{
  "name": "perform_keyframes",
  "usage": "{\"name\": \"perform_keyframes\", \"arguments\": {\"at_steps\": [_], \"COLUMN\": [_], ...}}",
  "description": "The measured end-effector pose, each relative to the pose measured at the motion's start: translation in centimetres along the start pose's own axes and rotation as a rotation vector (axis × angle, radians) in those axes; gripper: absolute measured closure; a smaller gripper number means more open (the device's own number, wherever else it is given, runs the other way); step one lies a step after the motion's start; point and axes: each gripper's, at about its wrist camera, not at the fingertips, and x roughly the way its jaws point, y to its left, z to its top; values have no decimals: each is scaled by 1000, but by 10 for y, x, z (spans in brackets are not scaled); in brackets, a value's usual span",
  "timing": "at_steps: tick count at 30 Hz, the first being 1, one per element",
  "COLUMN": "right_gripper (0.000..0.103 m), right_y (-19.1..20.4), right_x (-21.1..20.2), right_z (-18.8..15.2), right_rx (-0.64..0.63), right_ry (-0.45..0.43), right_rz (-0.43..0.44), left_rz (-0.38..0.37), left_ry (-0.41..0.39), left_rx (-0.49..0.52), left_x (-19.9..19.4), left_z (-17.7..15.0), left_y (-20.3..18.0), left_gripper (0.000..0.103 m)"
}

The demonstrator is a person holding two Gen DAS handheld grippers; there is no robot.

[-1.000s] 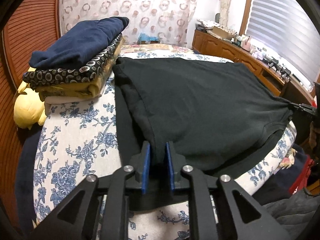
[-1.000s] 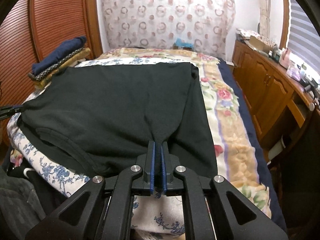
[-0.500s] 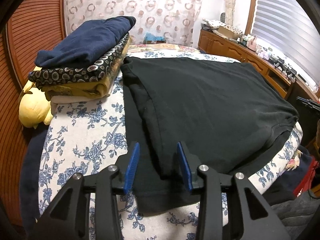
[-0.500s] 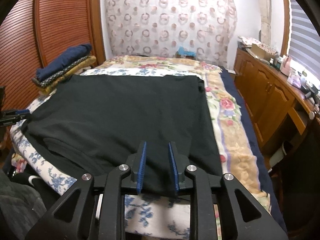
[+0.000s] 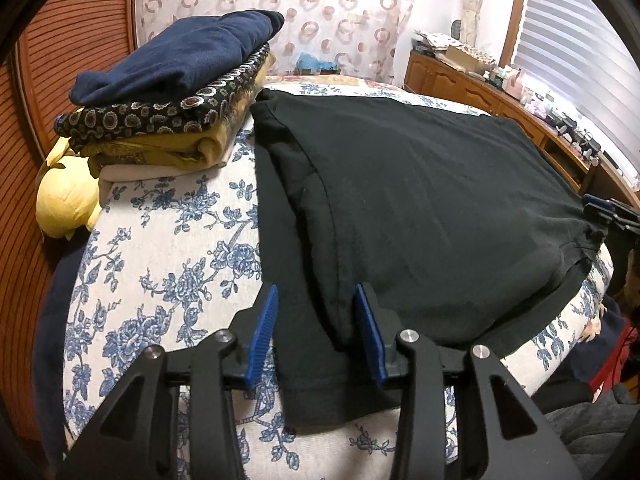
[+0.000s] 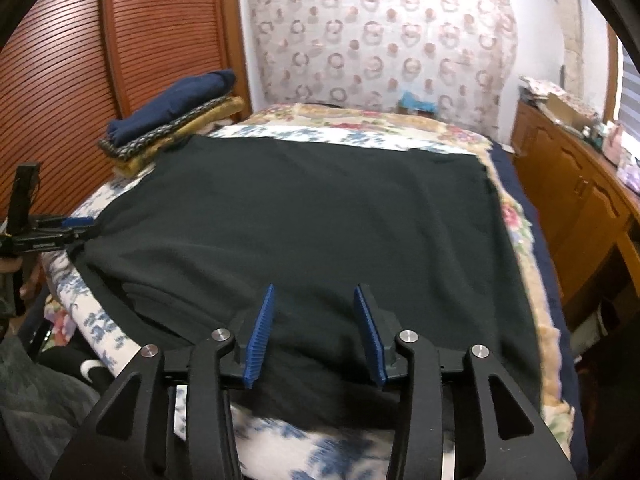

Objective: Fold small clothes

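Note:
A black garment lies flat on the flowered bedcover, its left side folded over on itself. My left gripper stands open at the garment's near left corner; the folded edge lies between its blue pads and neither presses on it. In the right wrist view the same black garment spreads ahead. My right gripper hovers over its near edge with jaws opening, and the cloth lies loose below them. Each gripper shows in the other's view: the right gripper, the left gripper.
A stack of folded clothes, navy on top, sits at the bed's far left beside a yellow plush toy. A louvred wooden door is on the left. A wooden cabinet with clutter runs along the right. A patterned curtain hangs behind.
Both grippers were shut on the black garment's near edge and have opened, letting it go. The cloth has settled flat on the bed. The right gripper has drawn back.

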Motion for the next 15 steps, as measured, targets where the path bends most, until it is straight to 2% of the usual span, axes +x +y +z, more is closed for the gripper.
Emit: {"name": "perform_keyframes", "arguments": {"at_steps": [8, 11, 15], "right_gripper": [54, 54, 46], "right_y": [34, 41, 45], "right_x": [34, 43, 50], "right_z": [0, -4, -10], "right_rx": [-61, -63, -77], "right_ry": [41, 60, 61], "right_rz": [42, 54, 35], "left_rz": [22, 25, 33], "left_ry": [-18, -20, -23], "left_rx": [27, 23, 16], "left_x": [4, 5, 8], "left_z": [-1, 0, 2], "left_y": [-4, -4, -4], "left_gripper": [51, 50, 47]}}
